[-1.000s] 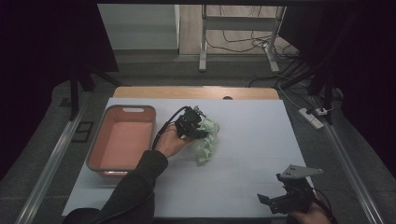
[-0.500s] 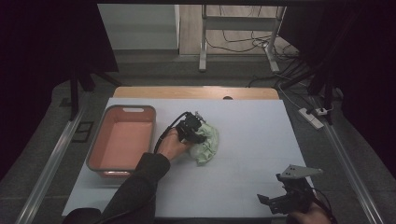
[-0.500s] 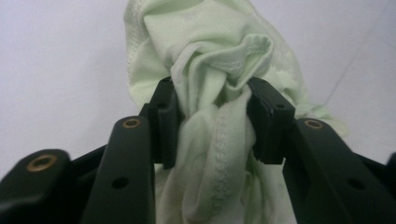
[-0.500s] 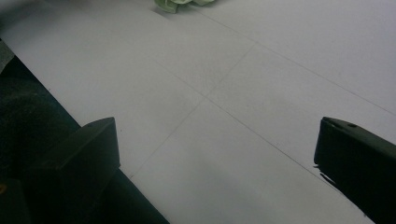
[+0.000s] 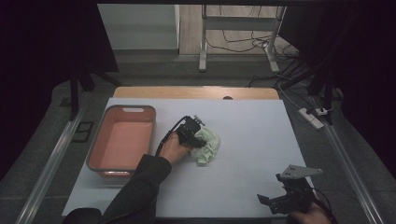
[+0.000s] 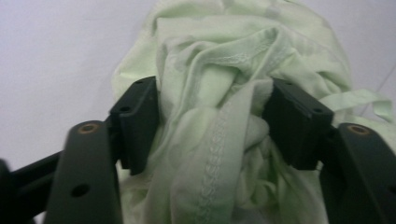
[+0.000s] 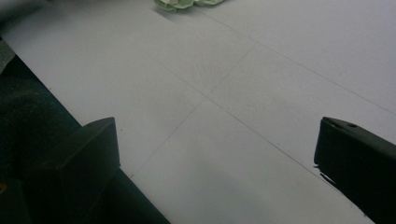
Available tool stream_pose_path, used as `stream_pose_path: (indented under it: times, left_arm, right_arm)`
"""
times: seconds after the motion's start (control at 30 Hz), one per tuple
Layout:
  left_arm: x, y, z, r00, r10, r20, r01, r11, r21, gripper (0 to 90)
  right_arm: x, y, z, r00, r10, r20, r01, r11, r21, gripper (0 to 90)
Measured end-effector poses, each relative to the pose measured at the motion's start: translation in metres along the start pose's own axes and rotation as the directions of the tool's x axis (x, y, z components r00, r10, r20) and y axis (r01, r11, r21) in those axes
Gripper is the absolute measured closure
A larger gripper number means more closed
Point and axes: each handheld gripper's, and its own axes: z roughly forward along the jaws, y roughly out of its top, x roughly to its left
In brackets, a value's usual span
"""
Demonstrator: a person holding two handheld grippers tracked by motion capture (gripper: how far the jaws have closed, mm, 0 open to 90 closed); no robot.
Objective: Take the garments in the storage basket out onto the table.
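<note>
A crumpled pale green cloth (image 5: 210,145) lies near the middle of the white table (image 5: 261,126). My left gripper (image 5: 198,137) is pressed into it from the left, held by a hand in a dark sleeve. In the left gripper view both black jaws squeeze a bunched fold of the cloth (image 6: 219,56) between them, so the left gripper (image 6: 212,126) is shut on it. My right gripper (image 5: 267,202) rests low at the table's front right, jaws wide apart. The right gripper (image 7: 215,135) has nothing but table between its jaws, and the cloth's edge (image 7: 177,3) shows far off.
A salmon plastic tub (image 5: 93,154) with grey rim stands at the table's left, just beside the left forearm. The table's front edge runs close under the right gripper. Cables and a power strip (image 5: 312,117) lie on the floor beyond the right side.
The left gripper has sunk a little toward the person and into the cloth, which now looks more bunched. The right gripper has stayed put.
</note>
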Motion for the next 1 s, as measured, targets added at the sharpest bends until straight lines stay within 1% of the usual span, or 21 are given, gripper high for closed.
stream_pose_path:
  times: [0.13,0.2,0.27,0.33,0.47,0.57,0.63,0.7,0.87,1.0]
  left_arm:
    - [0.002,-0.001,0.001,0.9995,-0.028,-0.013,0.028,0.9996,0.001,26.9]
    - [0.003,0.000,0.001,0.9987,-0.047,-0.020,0.047,0.9989,0.009,20.4]
    - [0.004,0.000,-0.001,0.9976,-0.070,0.000,0.070,0.9975,0.007,15.2]
    - [0.006,0.000,-0.003,0.9967,-0.075,0.030,0.075,0.9972,0.003,11.8]
    - [0.006,0.000,-0.005,0.9966,-0.066,0.050,0.066,0.9978,-0.005,5.1]
    - [0.007,0.000,-0.005,0.9950,-0.064,0.076,0.066,0.9977,-0.018,0.7]
    - [0.007,0.000,-0.006,0.9938,-0.061,0.093,0.063,0.9979,-0.016,0.0]
    - [0.007,0.000,-0.006,0.9936,-0.055,0.099,0.056,0.9983,-0.012,0.0]
    - [0.007,0.001,-0.012,0.9920,-0.053,0.115,0.055,0.9983,-0.018,0.0]
    - [0.007,0.001,-0.016,0.9902,-0.043,0.133,0.048,0.9983,-0.032,0.0]
  right_arm:
    - [0.000,0.000,0.000,1.0000,-0.001,-0.001,0.001,1.000,0.001,0.4]
    - [0.000,0.000,0.000,1.0000,-0.001,-0.002,0.001,1.000,0.001,0.4]
    - [0.000,0.000,0.000,1.0000,-0.002,-0.002,0.002,1.000,0.000,0.4]
    - [0.000,0.000,0.000,1.0000,-0.003,-0.007,0.003,1.000,-0.001,0.4]
    - [0.000,0.000,0.000,0.9999,-0.010,-0.007,0.010,1.000,0.002,0.3]
    - [0.001,0.000,0.000,0.9999,-0.011,-0.006,0.011,1.000,0.003,0.3]
    - [0.001,0.000,0.000,0.9999,-0.012,-0.006,0.012,1.000,0.003,0.4]
    - [0.001,0.000,0.000,0.9999,-0.012,-0.006,0.012,1.000,0.004,0.4]
    - [0.001,0.000,0.000,0.9999,-0.013,-0.004,0.013,1.000,0.007,0.4]
    - [0.001,0.000,0.000,0.9999,-0.012,-0.004,0.012,1.000,0.008,0.4]
